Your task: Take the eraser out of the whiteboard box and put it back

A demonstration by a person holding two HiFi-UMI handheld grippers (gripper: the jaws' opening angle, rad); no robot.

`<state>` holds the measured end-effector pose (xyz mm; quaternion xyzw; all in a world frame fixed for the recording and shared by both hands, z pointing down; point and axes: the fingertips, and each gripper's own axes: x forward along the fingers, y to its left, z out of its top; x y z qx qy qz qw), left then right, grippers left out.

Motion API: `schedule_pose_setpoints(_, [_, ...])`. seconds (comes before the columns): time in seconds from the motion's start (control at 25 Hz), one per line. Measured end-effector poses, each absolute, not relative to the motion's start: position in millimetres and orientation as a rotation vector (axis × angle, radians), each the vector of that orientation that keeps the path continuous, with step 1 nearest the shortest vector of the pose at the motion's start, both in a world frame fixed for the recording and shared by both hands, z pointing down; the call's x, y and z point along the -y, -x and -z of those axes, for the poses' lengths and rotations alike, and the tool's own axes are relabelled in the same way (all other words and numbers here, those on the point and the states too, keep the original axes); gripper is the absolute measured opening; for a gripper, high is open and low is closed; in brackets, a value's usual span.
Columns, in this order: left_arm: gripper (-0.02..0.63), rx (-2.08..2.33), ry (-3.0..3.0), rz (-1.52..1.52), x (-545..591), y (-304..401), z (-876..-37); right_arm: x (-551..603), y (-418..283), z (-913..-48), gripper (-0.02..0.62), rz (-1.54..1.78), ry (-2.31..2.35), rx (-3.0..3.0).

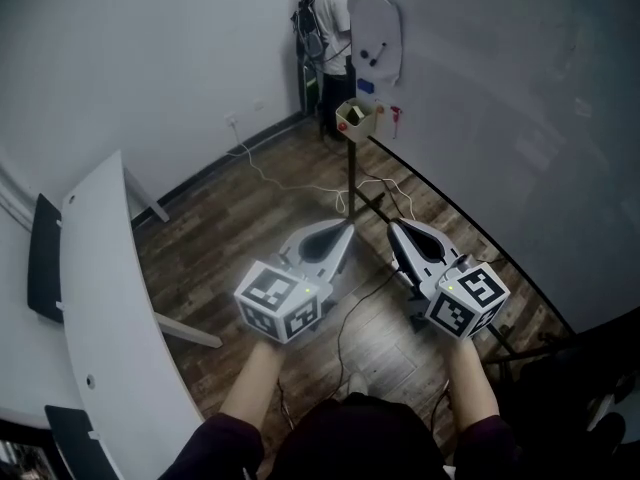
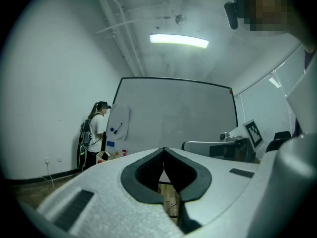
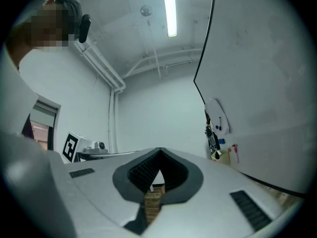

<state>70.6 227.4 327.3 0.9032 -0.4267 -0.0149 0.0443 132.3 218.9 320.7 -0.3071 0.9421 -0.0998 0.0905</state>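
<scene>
Wood floor (image 1: 250,218) runs ahead of me to the far corner of a bare white room. One curved white tabletop (image 1: 100,298) lies off to my left, and nothing for this job is on it.

My left claw (image 1: 347,230) is pressed together and holds nothing; in the left gripper view only floor shows past its tip. My right claw (image 1: 393,224) is likewise closed tight and empty. Both point roughly level towards the far end, their tips toed in a little towards each other.

The whiteboard box (image 1: 355,118) is what the coming move depends on. It is straight ahead and well apart from both claws, at the top of a thin black pole (image 1: 351,173), near the foot of the big whiteboard (image 1: 520,118) along my right. It sits left of centre in the left gripper view (image 2: 103,155) and right of centre in the right gripper view (image 3: 219,155). I judge neither claw clearly nearer, though the right one is on the board's side.

I cannot see the eraser; if it is in the box, its long axis is hidden from here. By count I have two claws, one box, one small board (image 1: 378,33) above it, one blue piece (image 1: 365,86) stuck there, and one person (image 1: 330,23) standing beside it.
</scene>
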Motion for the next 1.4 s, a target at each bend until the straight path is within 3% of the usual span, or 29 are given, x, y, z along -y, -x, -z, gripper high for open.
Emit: schedule_pose_setpoints(1.4, [0.006, 1.219, -2.741, 0.006, -34, 3, -351, -32, -65, -345, 0.003, 0.380, 1.019, -2.754])
